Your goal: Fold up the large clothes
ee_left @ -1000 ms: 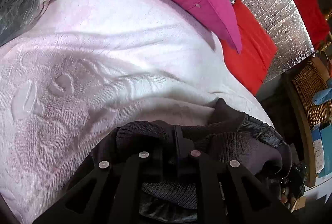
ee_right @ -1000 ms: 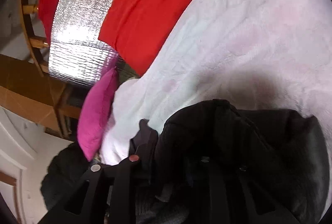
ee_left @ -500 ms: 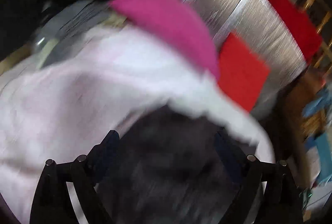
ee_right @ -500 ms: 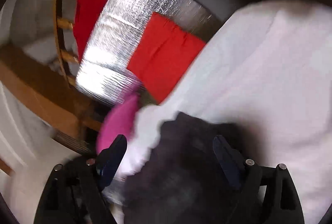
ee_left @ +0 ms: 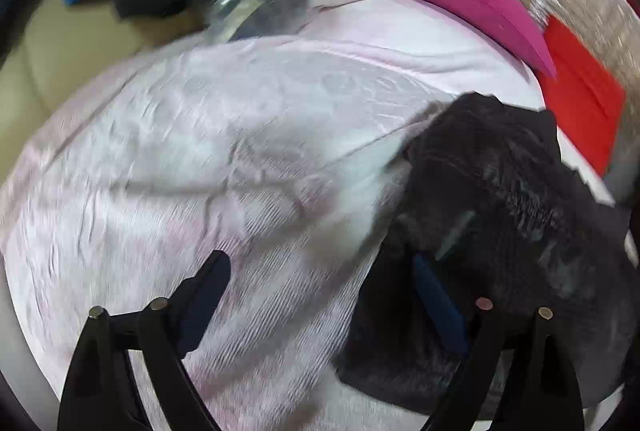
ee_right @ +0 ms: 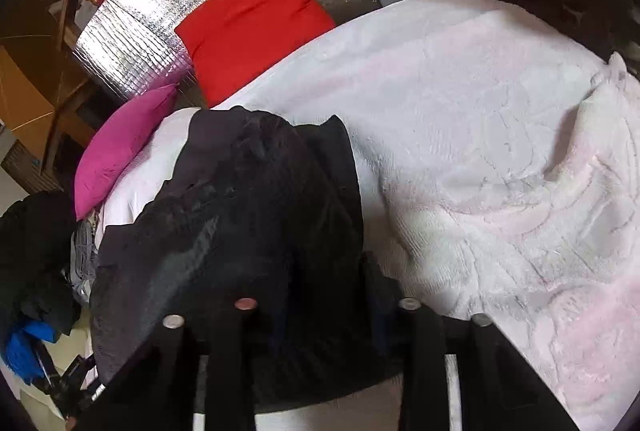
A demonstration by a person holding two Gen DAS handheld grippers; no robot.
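While its two fingers stand wide apart, the left gripper [ee_left: 320, 295] tilts steeply down over the pale pink blanket [ee_left: 240, 159], its jaws having just eased in slightly, with only blanket in the gap between them; its right finger [ee_left: 436, 299] lies against the edge of the dark garment [ee_left: 500, 199], whose bulk spreads off to that side. Motion blur smears this view. From the right wrist view, the right gripper [ee_right: 316, 291] also angles downward, and its jaws have just been closing; the fingertips are buried in black cloth, so whether the pads press on the dark garment [ee_right: 248, 215] or merely sit under a fold cannot be told. That garment lies bunched in a rough heap on the blanket [ee_right: 500, 151], near the edge where the magenta cushion [ee_right: 120, 147] rests. Beyond it a red cushion [ee_right: 252, 27] leans on a silver foil panel [ee_right: 140, 43]. More dark clothing [ee_right: 36, 259] and something blue [ee_right: 24, 351] sit past the bed's edge.
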